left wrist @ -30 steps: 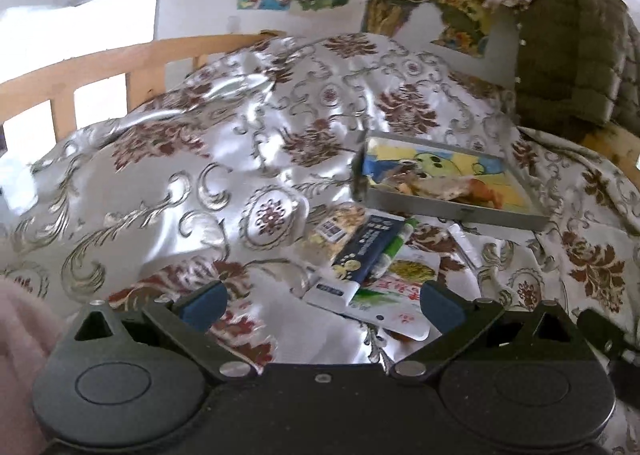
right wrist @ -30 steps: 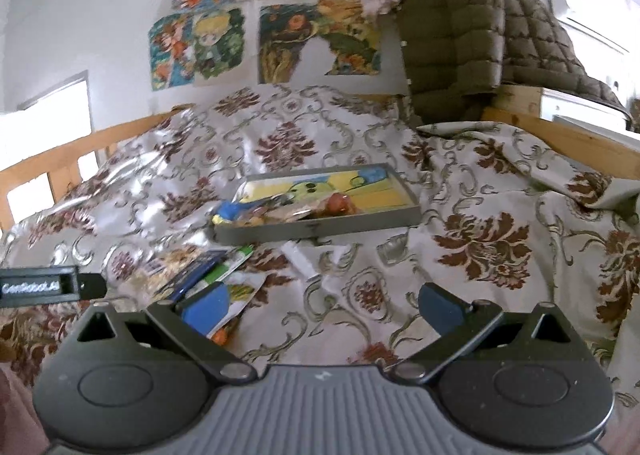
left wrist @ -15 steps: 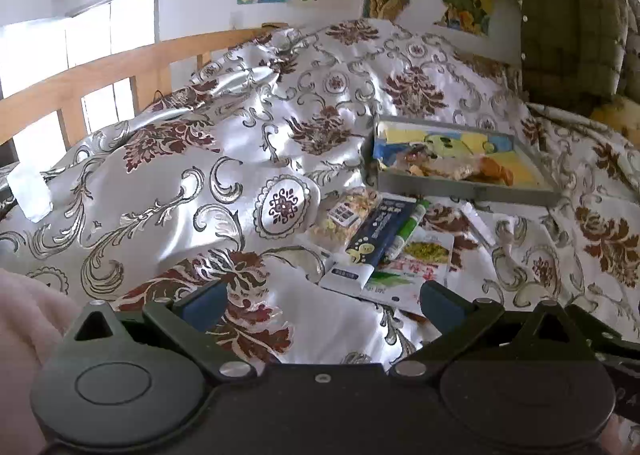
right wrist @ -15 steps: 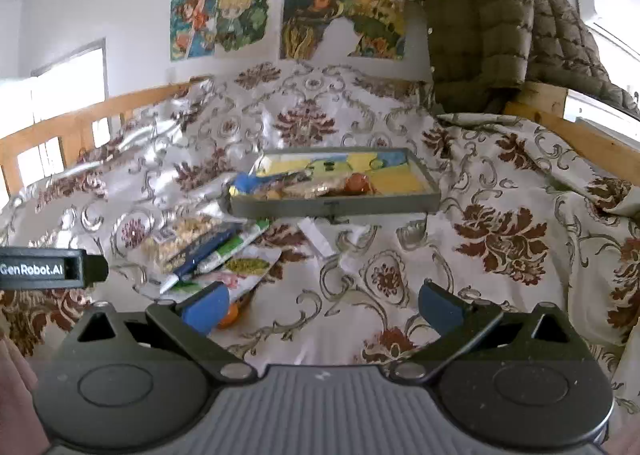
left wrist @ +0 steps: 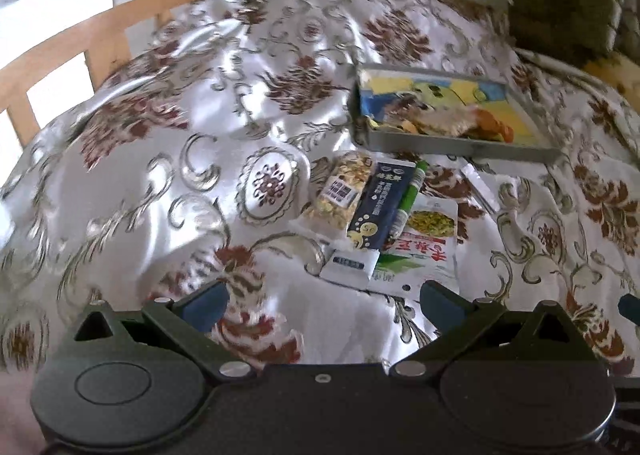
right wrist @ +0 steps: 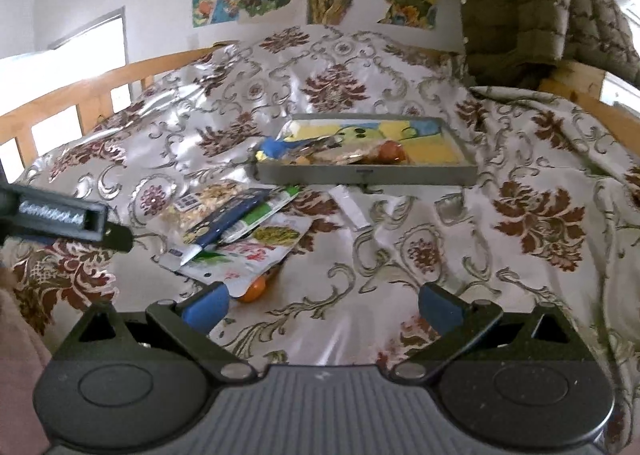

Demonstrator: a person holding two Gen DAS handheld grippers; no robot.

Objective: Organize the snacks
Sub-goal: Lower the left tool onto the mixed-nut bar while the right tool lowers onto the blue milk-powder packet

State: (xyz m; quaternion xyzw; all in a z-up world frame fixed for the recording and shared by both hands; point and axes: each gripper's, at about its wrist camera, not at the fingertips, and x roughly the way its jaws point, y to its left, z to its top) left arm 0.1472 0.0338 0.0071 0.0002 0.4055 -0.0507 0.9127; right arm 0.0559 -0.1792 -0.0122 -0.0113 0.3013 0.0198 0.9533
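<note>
A pile of snack packets lies on the patterned bedspread: a clear nut bag [left wrist: 340,191] [right wrist: 204,201], a dark blue packet [left wrist: 378,209] [right wrist: 228,219], a green stick [left wrist: 410,199] [right wrist: 266,213] and a white-green pouch [left wrist: 420,251] [right wrist: 248,251]. An orange round snack [right wrist: 256,289] peeks from under the pouch. Behind them a grey tray [left wrist: 456,143] [right wrist: 364,173] holds several snacks. My left gripper [left wrist: 324,299] is open just short of the pile, empty. My right gripper [right wrist: 324,301] is open and empty, its left finger beside the orange snack.
A small white sachet [right wrist: 350,207] [left wrist: 478,189] lies in front of the tray. A wooden bed rail [left wrist: 80,43] [right wrist: 80,95] runs along the left. A quilted olive jacket [right wrist: 528,7] hangs at the back right. The left gripper's body [right wrist: 60,215] juts in at the right wrist view's left.
Both grippers have moved forward and lower toward the snack pile, which now looks larger and closer. Both stay open and empty.
</note>
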